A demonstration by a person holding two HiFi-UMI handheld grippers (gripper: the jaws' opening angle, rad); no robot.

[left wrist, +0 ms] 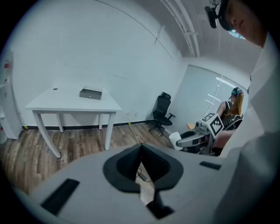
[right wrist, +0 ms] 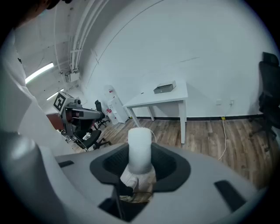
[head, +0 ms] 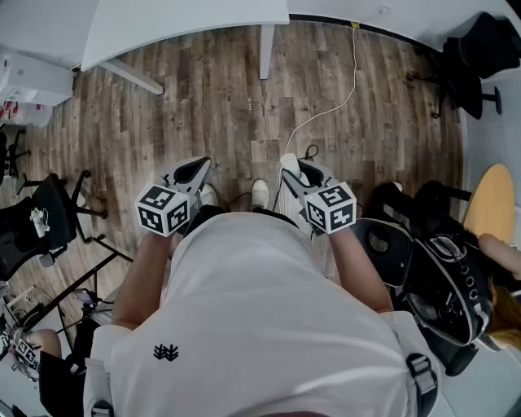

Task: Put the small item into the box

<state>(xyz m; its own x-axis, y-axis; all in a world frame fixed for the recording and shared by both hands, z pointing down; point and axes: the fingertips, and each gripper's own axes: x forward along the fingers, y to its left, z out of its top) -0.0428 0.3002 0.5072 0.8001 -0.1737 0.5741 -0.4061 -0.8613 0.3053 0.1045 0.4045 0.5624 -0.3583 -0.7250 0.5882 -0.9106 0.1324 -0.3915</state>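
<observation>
Down at the person's waist, in the head view, both tools hang low over the wooden floor (head: 212, 98). The left gripper (head: 194, 173) carries nothing that I can see. The right gripper (head: 298, 174) has a white cylinder (head: 289, 164) poking out past its tip. Only an edge of the white table (head: 187, 20) shows at the top, well apart from both, and no box is visible on it from this angle.

From the left gripper view, the left gripper (left wrist: 141, 153) has its jaws pressed together with nothing between them. Across the room, a flat grey box (left wrist: 90, 93) lies on the table (left wrist: 65, 106).

From the right gripper view, the right gripper (right wrist: 140, 169) pinches the cylinder (right wrist: 140, 146) across its round side, and most of its length stands free beyond the jaws. Its surface is matte and plain. I'd guess foam or light plastic, so light, hardly fragile and perhaps a little squashy. A hold across the round side suits it, though the long free end could tip. The box (right wrist: 165, 87) sits on the table (right wrist: 175, 98), well apart from the gripper. At this distance I cannot tell whether it is open or whether anything lies inside.
</observation>
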